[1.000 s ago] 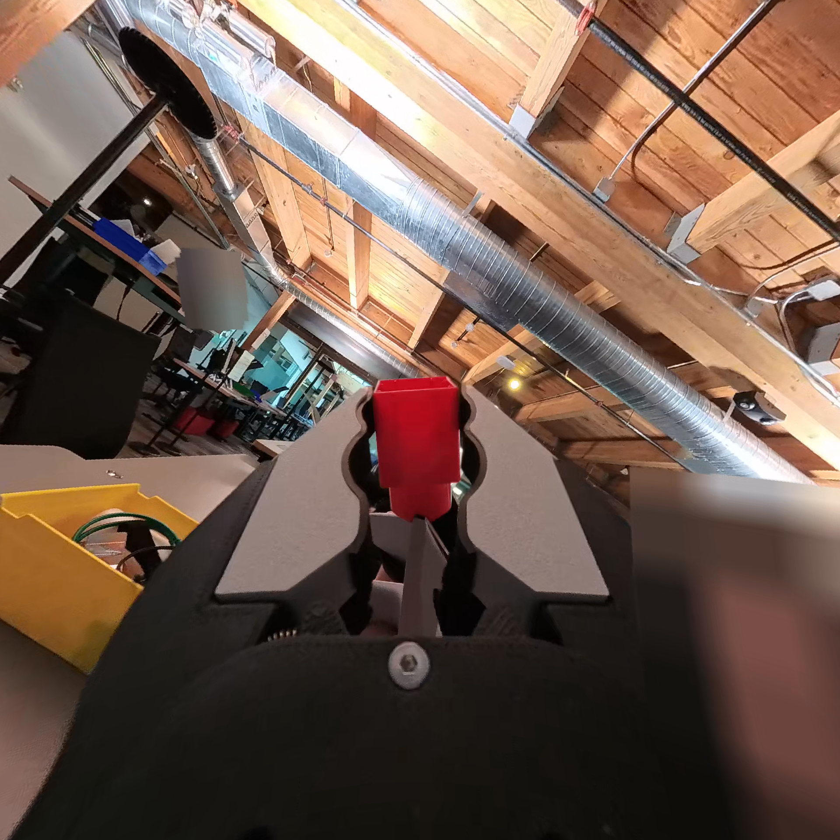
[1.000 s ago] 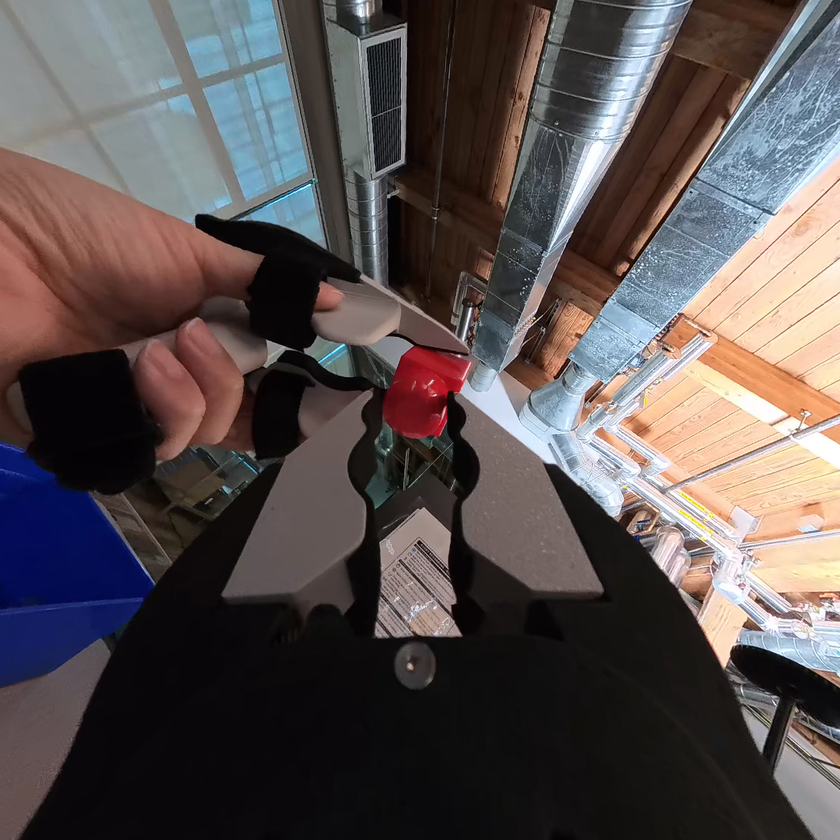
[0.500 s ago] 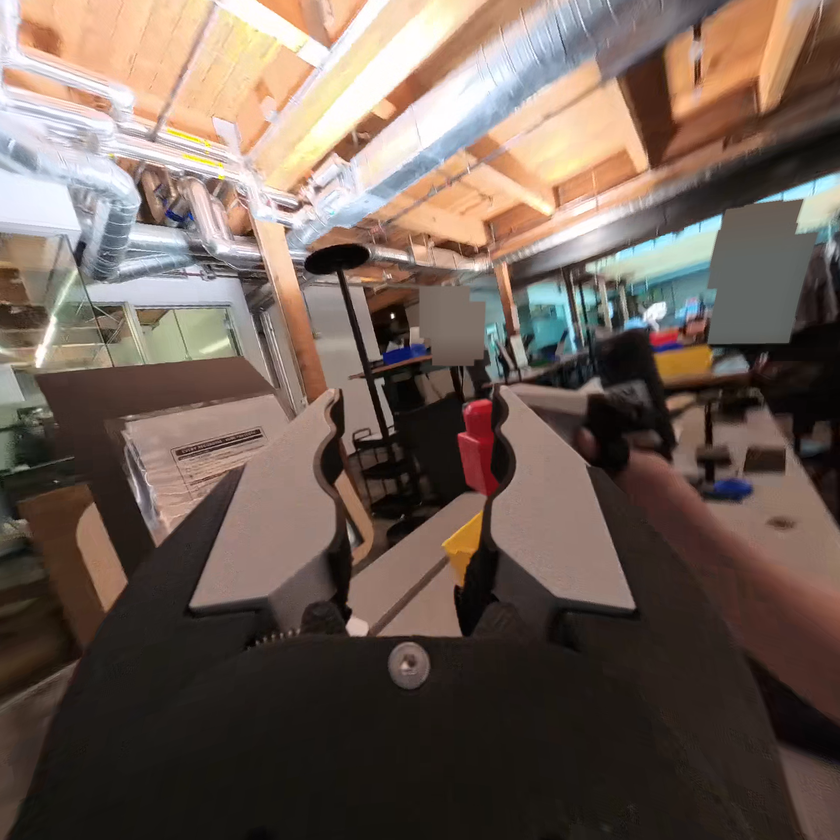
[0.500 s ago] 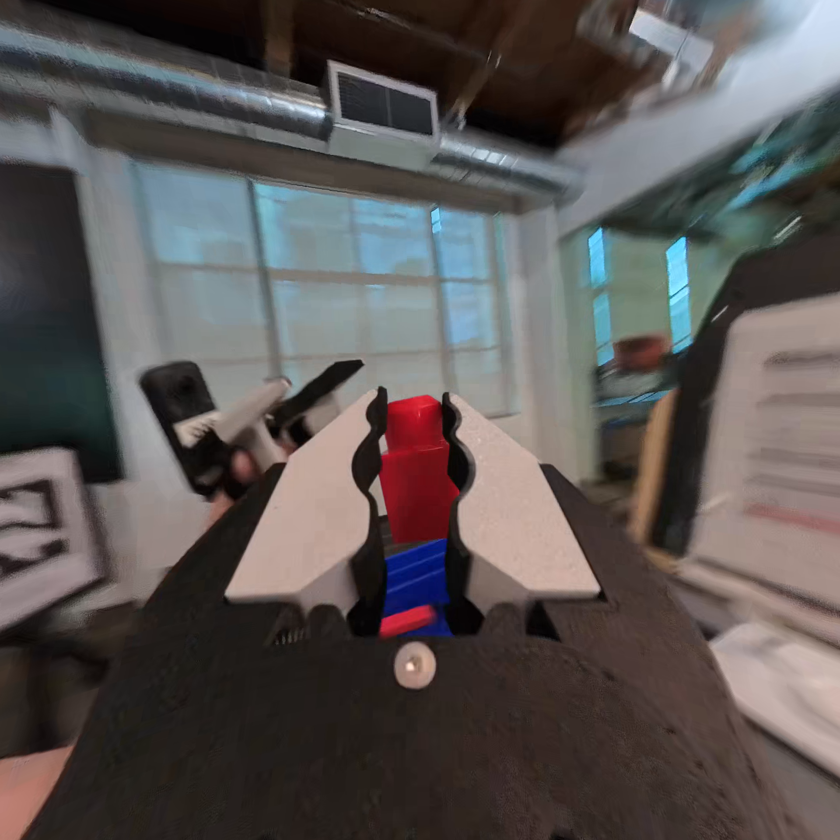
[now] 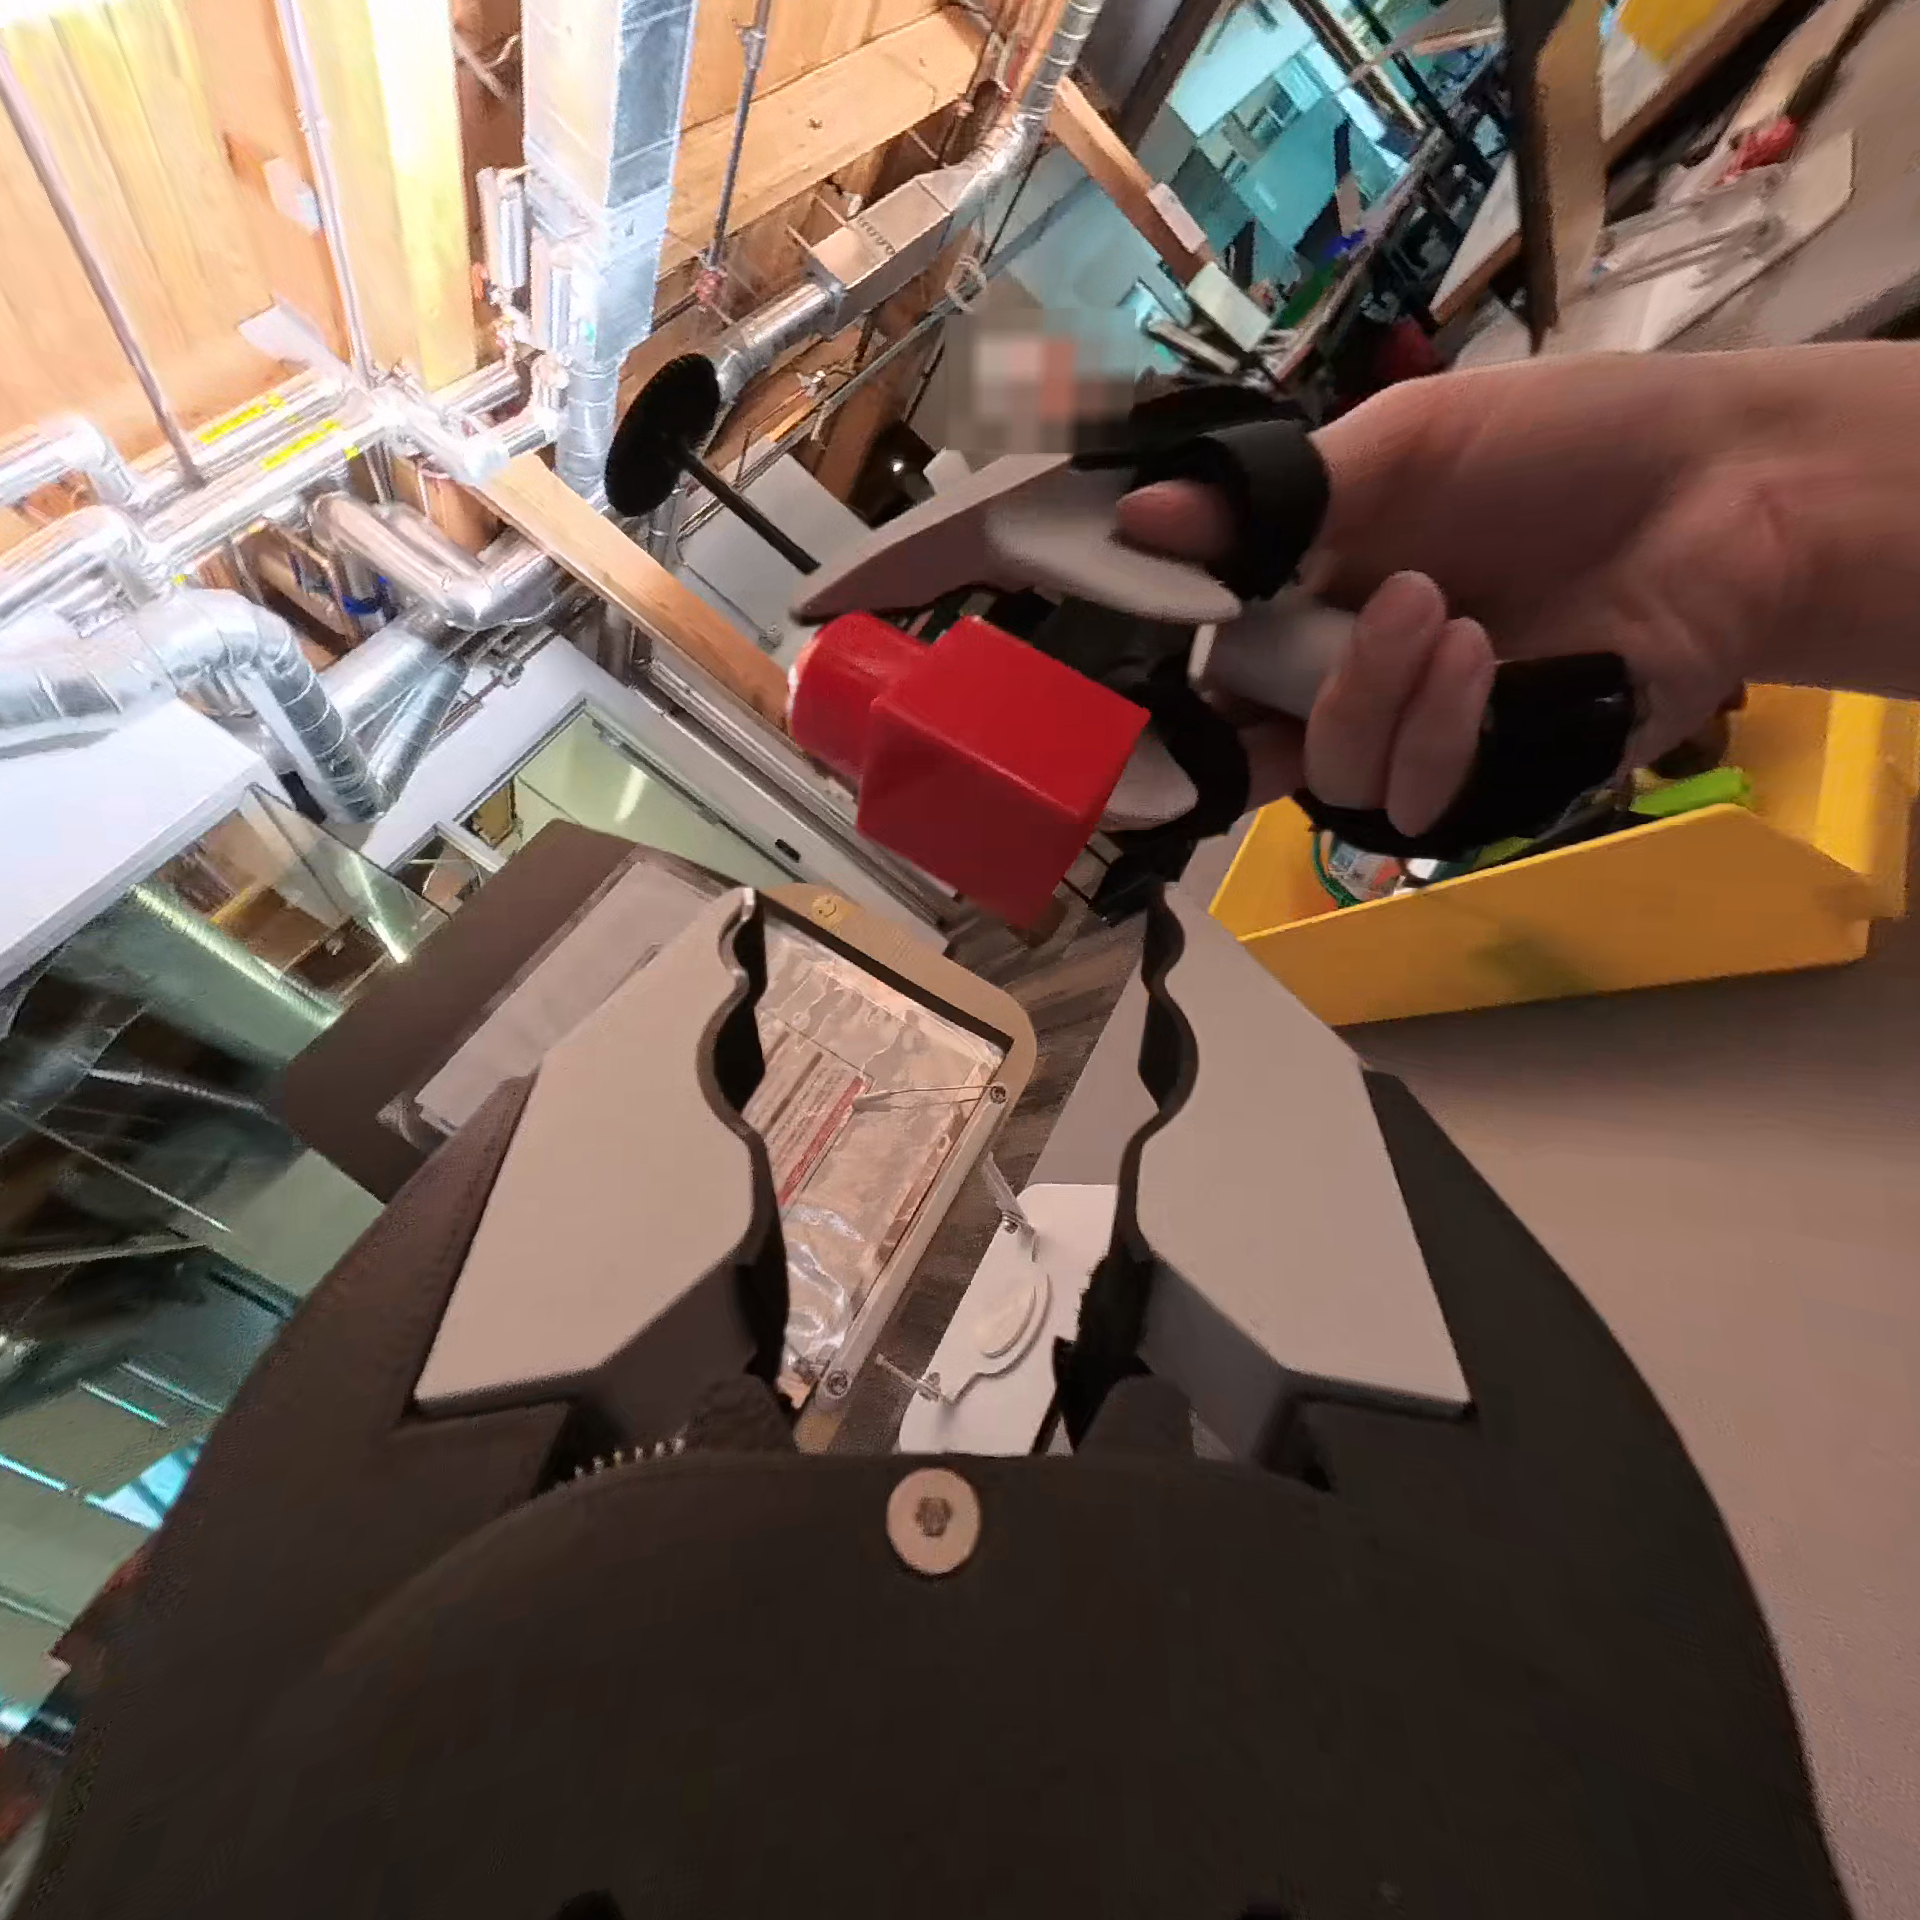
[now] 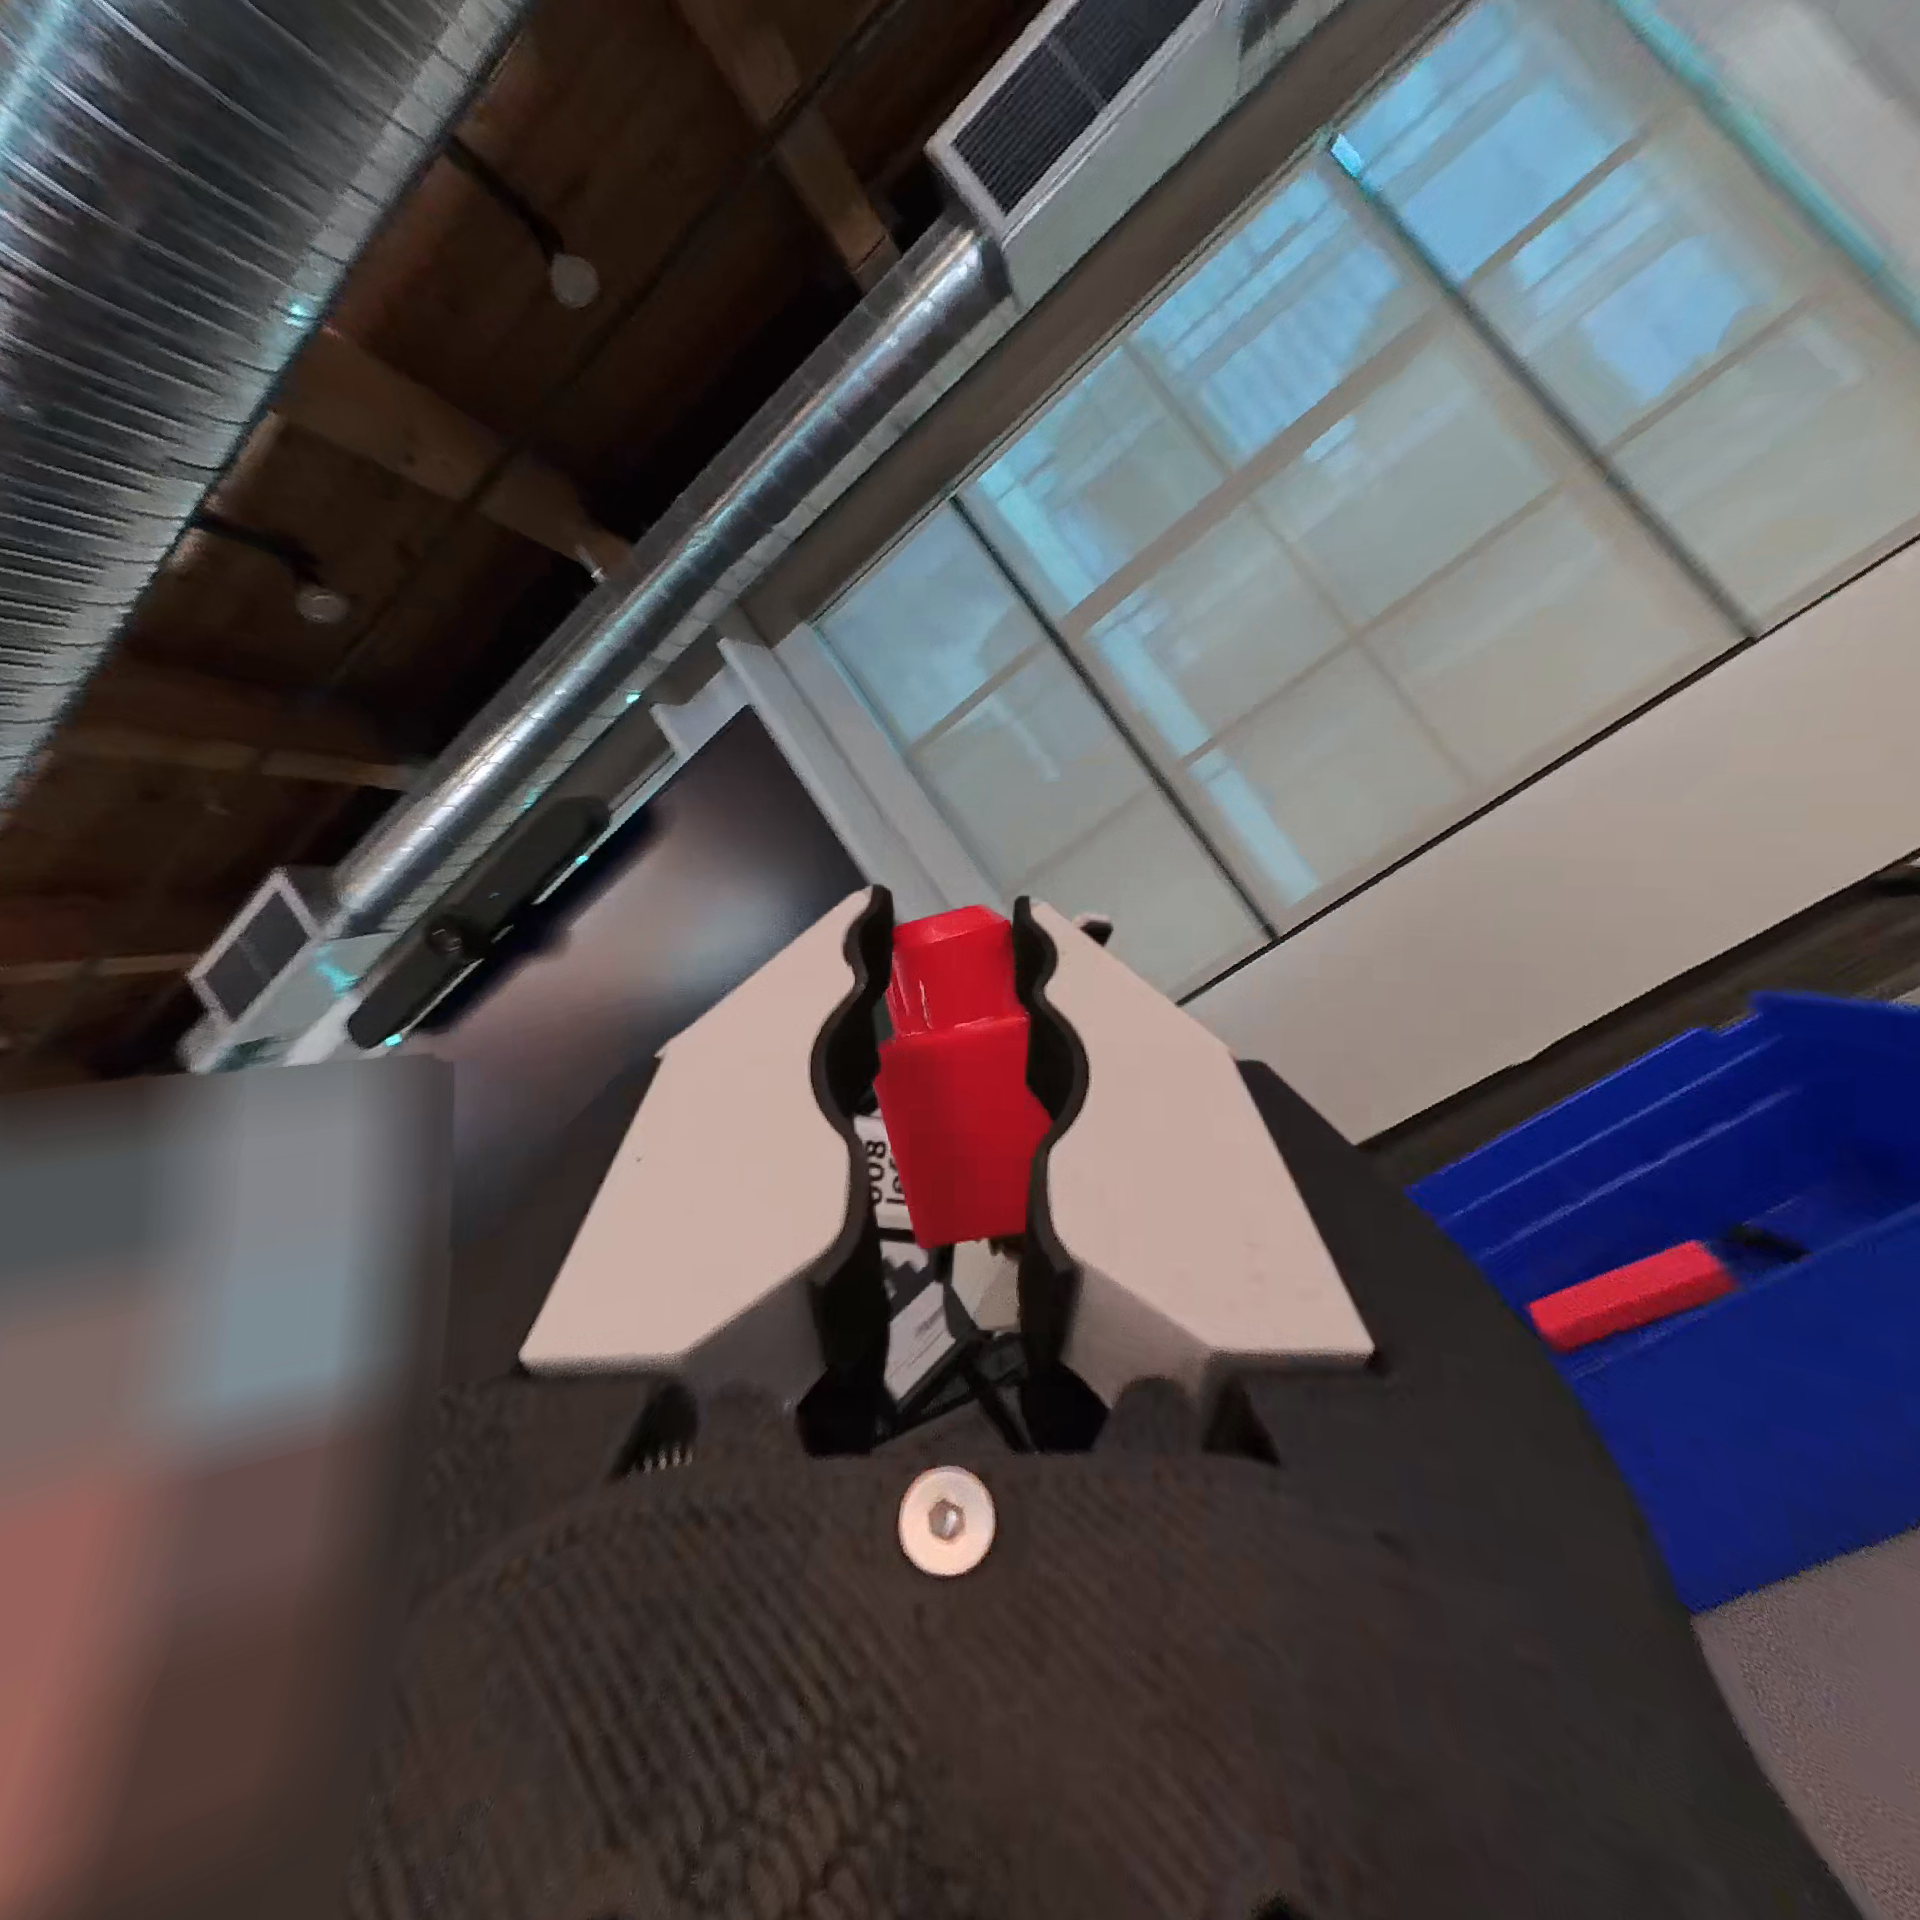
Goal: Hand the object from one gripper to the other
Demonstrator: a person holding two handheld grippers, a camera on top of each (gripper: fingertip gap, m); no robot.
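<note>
The object is a red plastic piece (image 6: 956,1081) with a square body and a narrower neck. My right gripper (image 6: 951,920) is shut on it, neck pointing forward between the grey fingers. In the left wrist view the same red piece (image 5: 966,748) hangs sideways in the right gripper, clamped between its grey fingers (image 5: 935,540), with a person's hand (image 5: 1558,582) on the handle. My left gripper (image 5: 951,914) is open and empty, its tips just below the red piece and not touching it.
A yellow bin (image 5: 1507,935) with small parts stands on the grey table (image 5: 1662,1247) to the right of the left gripper. A blue bin (image 6: 1714,1434) holding a red piece (image 6: 1631,1299) is right of the right gripper. A board with a plastic sleeve (image 5: 883,1122) lies beyond the left fingers.
The left gripper opened and let go of the red piece; the right gripper closed on it and took it. Both grippers have swung round, and the piece now hangs just above the left tips.
</note>
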